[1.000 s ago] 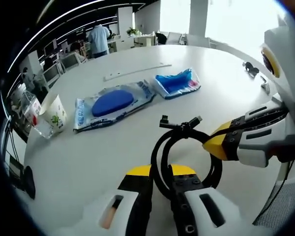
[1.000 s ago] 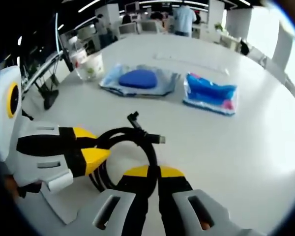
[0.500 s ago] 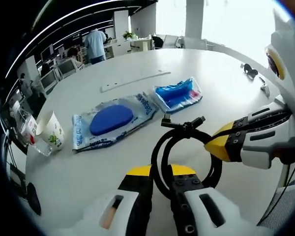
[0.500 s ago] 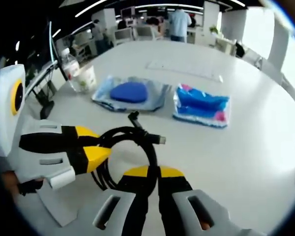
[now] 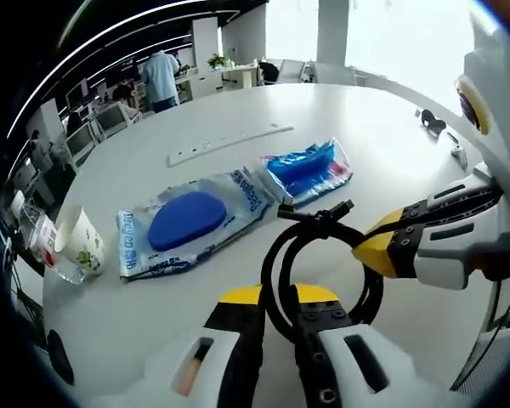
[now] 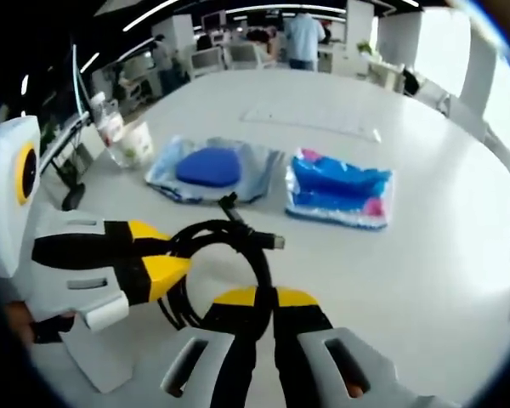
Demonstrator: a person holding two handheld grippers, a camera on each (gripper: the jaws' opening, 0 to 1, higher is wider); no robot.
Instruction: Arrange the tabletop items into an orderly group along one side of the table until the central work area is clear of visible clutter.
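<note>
A coiled black cable (image 5: 273,262) hangs above the white table (image 5: 238,280), held by both grippers. My left gripper (image 5: 276,295) is shut on the bottom of the coil. My right gripper (image 5: 365,248) comes in from the right and is shut on the coil's side. In the right gripper view the cable (image 6: 238,231) loops between my right gripper (image 6: 268,296) and the left gripper (image 6: 180,265). Beyond the coil lie a large clear pouch with a blue pad (image 5: 191,221) and a smaller blue packet (image 5: 306,167), side by side on the table.
A paper cup (image 5: 83,242) and a clear plastic bottle (image 5: 36,240) stand near the table's left edge. A long white strip (image 5: 229,142) lies behind the packets. Small black items (image 5: 433,119) sit far right. A person (image 5: 160,75) stands at desks in the background.
Both cameras have shifted a little, so the packets and cup sit lower and further left in the views. The hold of both grippers on the cable is unchanged.
</note>
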